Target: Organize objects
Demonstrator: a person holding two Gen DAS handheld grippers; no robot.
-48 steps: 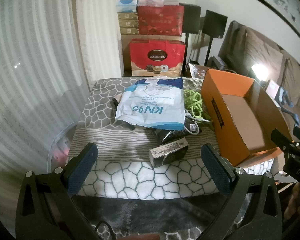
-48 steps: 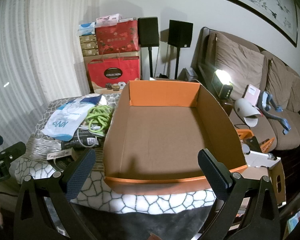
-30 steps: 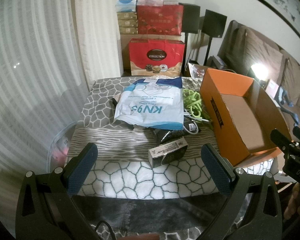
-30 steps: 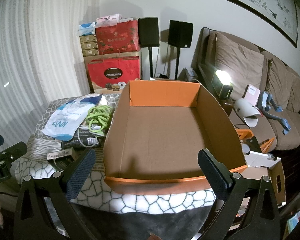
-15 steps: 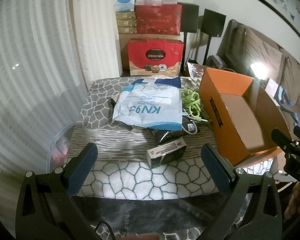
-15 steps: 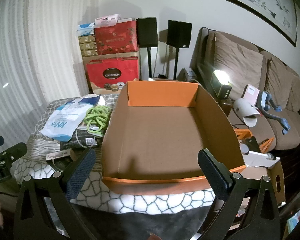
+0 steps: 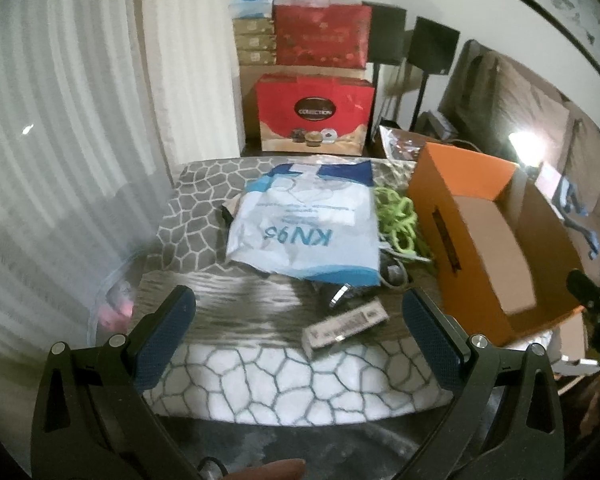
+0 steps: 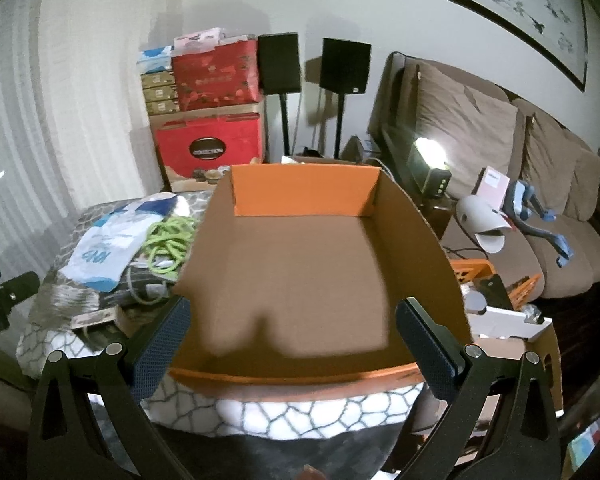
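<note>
Your left tool (image 7: 298, 322) is wide open and holds nothing. The small box (image 7: 345, 326) lies at its 1 o'clock on the tabletop (image 7: 260, 376). Go down slowly, pinch its long sides, then carry it to the orange box (image 7: 488, 248) at 3 o'clock. Your right tool (image 8: 290, 330) is open too.

A patterned cloth (image 7: 204, 216) covers the table at frame centre, carrying a mask bag (image 7: 304, 236), green cord (image 7: 398, 220), small box (image 7: 346, 326) and orange box (image 7: 440, 208).

the left gripper (image 7: 298, 320) is held level with its two blue fingers (image 7: 162, 336) spread wide apart and nothing between them. the right gripper (image 8: 294, 338) is the same, wide open and holding nothing.
</note>
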